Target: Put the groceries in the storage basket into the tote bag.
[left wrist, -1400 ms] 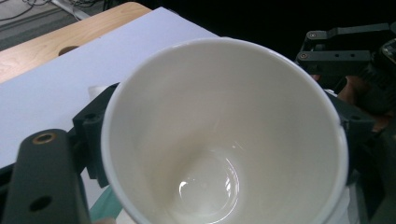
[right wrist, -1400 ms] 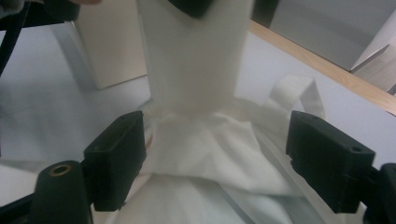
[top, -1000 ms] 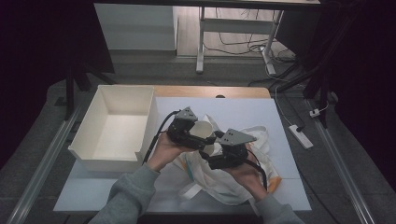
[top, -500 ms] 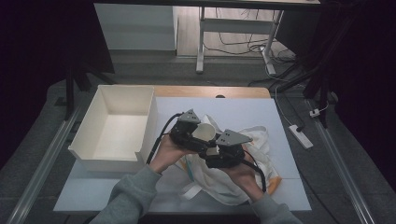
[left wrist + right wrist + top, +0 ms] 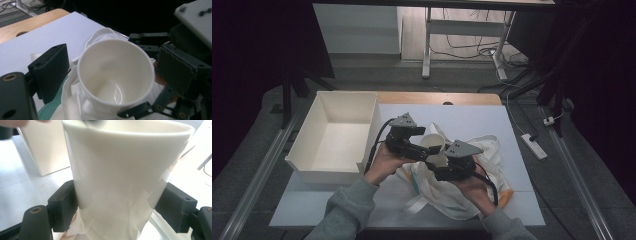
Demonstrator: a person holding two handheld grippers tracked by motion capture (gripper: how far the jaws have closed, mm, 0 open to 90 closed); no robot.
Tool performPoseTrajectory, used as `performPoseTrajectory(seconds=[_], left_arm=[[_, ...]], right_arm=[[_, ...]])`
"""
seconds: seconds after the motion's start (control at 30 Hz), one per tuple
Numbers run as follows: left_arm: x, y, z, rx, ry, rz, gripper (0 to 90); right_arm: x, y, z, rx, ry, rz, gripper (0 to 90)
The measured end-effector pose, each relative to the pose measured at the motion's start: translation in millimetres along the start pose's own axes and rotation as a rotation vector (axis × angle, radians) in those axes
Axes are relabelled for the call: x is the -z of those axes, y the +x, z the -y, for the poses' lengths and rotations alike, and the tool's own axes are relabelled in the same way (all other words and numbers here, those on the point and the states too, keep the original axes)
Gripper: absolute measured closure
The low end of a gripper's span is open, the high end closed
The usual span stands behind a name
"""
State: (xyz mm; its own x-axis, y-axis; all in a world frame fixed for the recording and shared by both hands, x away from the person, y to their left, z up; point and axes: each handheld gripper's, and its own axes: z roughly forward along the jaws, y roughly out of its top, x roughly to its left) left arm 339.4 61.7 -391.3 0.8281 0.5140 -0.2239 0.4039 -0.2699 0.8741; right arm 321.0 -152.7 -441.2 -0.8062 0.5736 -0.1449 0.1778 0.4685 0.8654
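White paper cup (image 5: 432, 145), upright with torn tape on its wall, sits clamped between the black jaws of the right gripper (image 5: 443, 161) above a crumpled white cloth bag (image 5: 462, 192) on the near right of the table. Left gripper (image 5: 424, 151) meets the cup's rim, its jaws just opened and not pressing, while farther left stands an empty white rectangular bin (image 5: 334, 135).

A lab or recording room rather than a home. Dark surroundings with black drapes at both sides. White sheet laid over a wooden tabletop (image 5: 437, 98), lit from above. Metal rails (image 5: 254, 187) along the grey carpeted floor on either side. Loose cables (image 5: 472, 47) on the floor beyond, by the white metal legs of another desk (image 5: 427, 45). Power strip (image 5: 533, 146) lying right of the tabletop. Plain white bin (image 5: 334, 137) set at the left edge.
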Motion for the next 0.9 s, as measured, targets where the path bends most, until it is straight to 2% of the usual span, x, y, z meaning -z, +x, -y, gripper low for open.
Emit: performPoseTrajectory(seconds=[0.17,0.33,0.6,0.7,0.9], left_arm=[[12.6,-3.4,-2.8,-0.010,-0.029,0.008,11.6],[20.0,-2.3,-2.9,-0.004,-0.040,-0.004,11.6],[31.4,8.7,-0.7,0.018,-0.053,-0.036,11.6],[33.8,14.3,1.0,0.028,-0.045,-0.061,11.3],[33.0,24.6,5.2,0.057,-0.022,-0.076,11.1]], right_arm=[[3.6,-2.9,2.8,-0.010,0.001,0.008,22.4],[8.2,-6.7,5.7,-0.021,0.000,0.023,22.4],[13.4,-12.4,12.4,-0.035,0.005,0.043,22.4],[16.4,-14.7,16.4,-0.042,0.015,0.055,22.4],[24.4,-22.1,25.2,-0.066,0.022,0.074,22.4]])
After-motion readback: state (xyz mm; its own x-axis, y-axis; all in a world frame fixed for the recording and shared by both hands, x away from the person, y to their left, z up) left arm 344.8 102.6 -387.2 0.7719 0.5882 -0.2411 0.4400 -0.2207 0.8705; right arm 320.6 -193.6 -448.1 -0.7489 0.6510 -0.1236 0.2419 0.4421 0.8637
